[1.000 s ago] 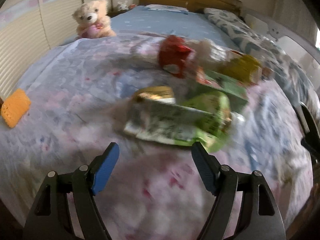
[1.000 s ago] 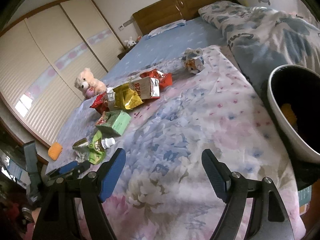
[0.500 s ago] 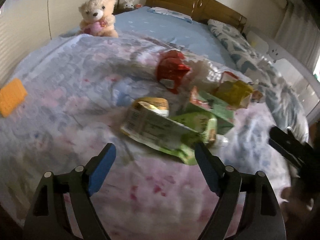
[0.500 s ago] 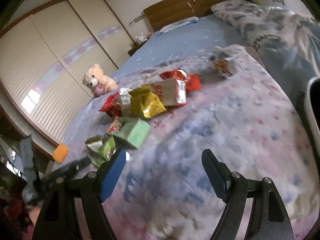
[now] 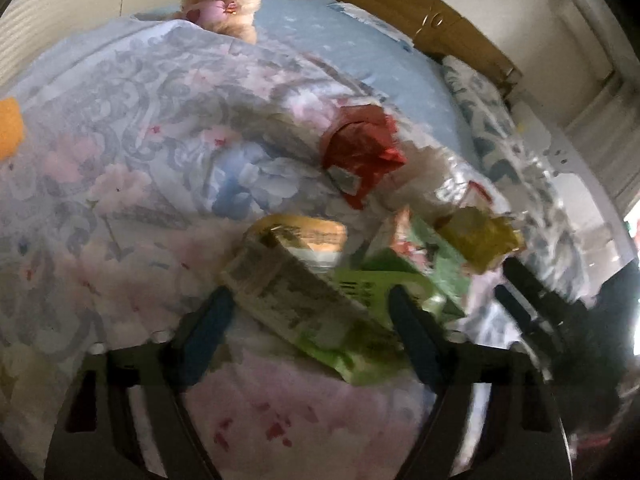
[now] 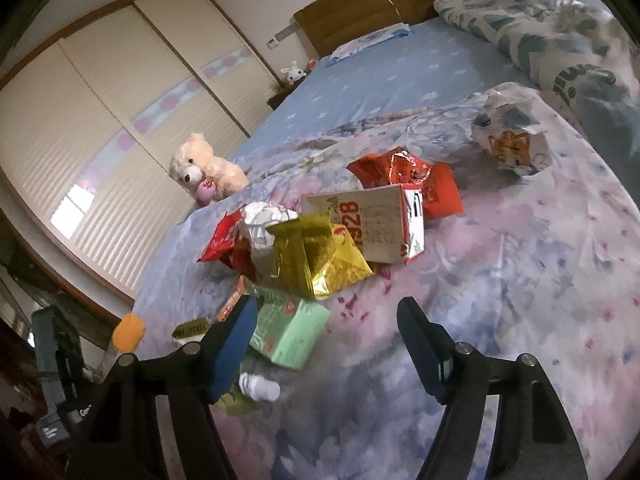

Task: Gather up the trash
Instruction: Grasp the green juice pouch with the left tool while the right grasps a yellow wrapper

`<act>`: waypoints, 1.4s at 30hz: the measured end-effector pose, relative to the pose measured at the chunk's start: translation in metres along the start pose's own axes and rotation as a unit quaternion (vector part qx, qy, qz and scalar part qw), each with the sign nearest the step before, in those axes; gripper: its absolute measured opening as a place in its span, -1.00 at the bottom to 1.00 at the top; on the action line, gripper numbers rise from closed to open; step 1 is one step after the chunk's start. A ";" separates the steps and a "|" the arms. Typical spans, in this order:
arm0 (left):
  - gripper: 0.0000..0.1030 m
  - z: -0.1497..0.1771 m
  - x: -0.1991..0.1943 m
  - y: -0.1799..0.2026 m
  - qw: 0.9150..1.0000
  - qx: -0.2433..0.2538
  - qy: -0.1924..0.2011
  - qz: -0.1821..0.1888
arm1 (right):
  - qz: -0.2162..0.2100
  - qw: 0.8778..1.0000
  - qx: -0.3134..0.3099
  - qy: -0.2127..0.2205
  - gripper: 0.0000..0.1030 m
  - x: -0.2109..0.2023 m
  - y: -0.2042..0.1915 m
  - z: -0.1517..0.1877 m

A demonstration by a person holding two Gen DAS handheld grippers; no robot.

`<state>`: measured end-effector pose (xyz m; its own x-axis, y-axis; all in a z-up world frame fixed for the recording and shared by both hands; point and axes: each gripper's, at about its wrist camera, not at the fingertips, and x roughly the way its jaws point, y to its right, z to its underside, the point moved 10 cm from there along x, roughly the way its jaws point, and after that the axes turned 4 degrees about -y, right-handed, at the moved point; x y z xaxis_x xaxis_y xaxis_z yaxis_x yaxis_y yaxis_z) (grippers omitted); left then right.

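Left tool [image 5: 308,320], lower centre of frame, jaws closing around the green wrapper [image 5: 320,312], pads not yet pressing. Right tool [image 6: 326,334] closing on nothing; mint-green box [image 6: 290,330] just beside its left finger.

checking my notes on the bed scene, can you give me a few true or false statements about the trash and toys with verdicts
1. The cream teddy bear sits on the bed beside the wardrobe side. True.
2. The shiny gold foil wrapper lies partly on the white carton with red numbers. True.
3. The left tool grips the crumpled red foil packet. False: its jaws are closing around the green and white printed pouch, with the red packet farther off.
4. The right tool holds the mint green cardboard box. False: it holds nothing.
5. The trash lies on a bare wooden floor. False: it lies on a floral bedspread.
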<state>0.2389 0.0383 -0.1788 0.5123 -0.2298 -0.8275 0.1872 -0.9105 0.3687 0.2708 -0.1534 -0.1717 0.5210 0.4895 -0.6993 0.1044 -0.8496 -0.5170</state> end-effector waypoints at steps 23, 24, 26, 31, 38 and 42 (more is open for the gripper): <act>-0.94 0.029 -0.036 0.049 0.981 0.192 -0.024 0.025 | -0.008 1.000 -0.003 0.008 -0.84 -0.037 0.010 0.025; -0.94 0.034 -0.035 0.052 0.980 0.198 -0.024 0.020 | -0.006 1.000 -0.005 0.011 -0.84 -0.047 0.012 0.031; -0.94 0.042 -0.033 0.058 0.978 0.207 -0.024 0.016 | 0.002 1.000 -0.009 0.015 -0.84 -0.058 0.016 0.038; -0.94 0.063 -0.029 0.076 0.973 0.228 -0.018 0.015 | 0.022 1.000 -0.009 0.018 -0.85 -0.085 0.033 0.061; -0.94 0.085 -0.032 0.098 0.967 0.251 -0.018 0.031 | 0.044 0.999 -0.002 0.008 -0.80 -0.097 0.053 0.087; -0.94 0.094 -0.030 0.103 0.965 0.259 -0.019 0.032 | 0.070 0.998 0.003 0.010 -0.47 -0.105 0.063 0.094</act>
<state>0.1643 -0.0808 -0.1557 0.4761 -0.2939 -0.8288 -0.2918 -0.9419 0.1664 0.1430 -0.2400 -0.1773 0.5473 0.3626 -0.7543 0.0252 -0.9080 -0.4182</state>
